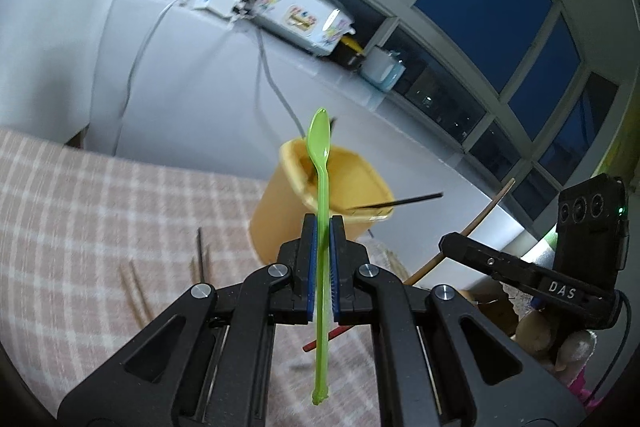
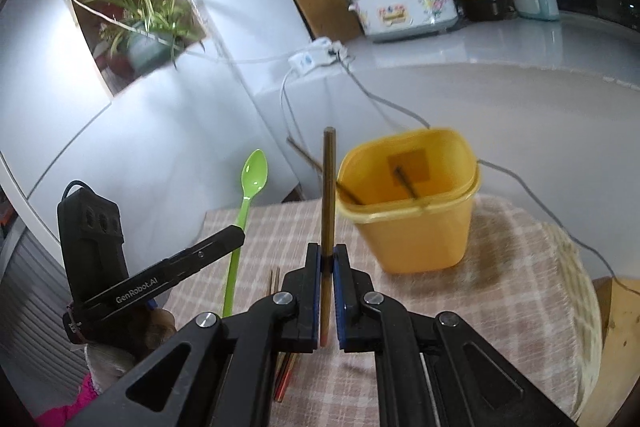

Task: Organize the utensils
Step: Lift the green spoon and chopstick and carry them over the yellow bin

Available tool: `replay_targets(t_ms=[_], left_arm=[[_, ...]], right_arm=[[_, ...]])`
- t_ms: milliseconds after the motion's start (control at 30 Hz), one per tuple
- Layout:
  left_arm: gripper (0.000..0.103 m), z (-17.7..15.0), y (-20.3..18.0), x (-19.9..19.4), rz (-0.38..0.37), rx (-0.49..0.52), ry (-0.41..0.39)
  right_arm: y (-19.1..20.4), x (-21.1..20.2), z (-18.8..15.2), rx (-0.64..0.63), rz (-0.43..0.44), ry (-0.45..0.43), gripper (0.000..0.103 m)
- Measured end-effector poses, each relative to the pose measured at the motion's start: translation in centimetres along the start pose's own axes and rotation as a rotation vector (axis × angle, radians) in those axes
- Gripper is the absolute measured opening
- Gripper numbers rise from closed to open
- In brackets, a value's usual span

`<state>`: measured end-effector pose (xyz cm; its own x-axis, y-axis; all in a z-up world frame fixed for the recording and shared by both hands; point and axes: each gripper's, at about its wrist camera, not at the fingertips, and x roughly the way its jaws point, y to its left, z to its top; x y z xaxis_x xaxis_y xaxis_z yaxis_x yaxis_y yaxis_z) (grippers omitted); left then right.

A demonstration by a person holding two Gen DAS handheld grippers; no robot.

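Two hand-held grippers clamped shut: left [image 1: 324, 223] on slim lime-green plastic spoon [image 1: 320, 135]; right [image 2: 328, 251] on brown chopstick [image 2: 329, 187]

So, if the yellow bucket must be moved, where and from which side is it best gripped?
The bucket is probably best taken by its rim on the right side, coming from above with one finger inside the wall and one outside. It stands upright and open, and its body looks too wide to span. Chopsticks lean in the left part, so that side is crowded.
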<state>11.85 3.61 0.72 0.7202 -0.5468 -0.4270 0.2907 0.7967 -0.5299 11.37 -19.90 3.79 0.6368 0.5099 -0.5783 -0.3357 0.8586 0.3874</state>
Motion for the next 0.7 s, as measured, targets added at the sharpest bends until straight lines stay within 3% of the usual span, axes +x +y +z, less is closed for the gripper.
replay_targets(t_ms=[233,700], left_arm=[[0.003,2.1,-2.6,2.0,-0.021,0.039,-0.027],[0.003,5.3,-5.8,7.6,-0.012,0.1,-0.078]], right_arm=[[-1.2,-2.3,2.5,0.012,0.009,-0.062,0.003],[-4.9,-4.6,5.5,0.023,-0.06,-0.138,0.003]])
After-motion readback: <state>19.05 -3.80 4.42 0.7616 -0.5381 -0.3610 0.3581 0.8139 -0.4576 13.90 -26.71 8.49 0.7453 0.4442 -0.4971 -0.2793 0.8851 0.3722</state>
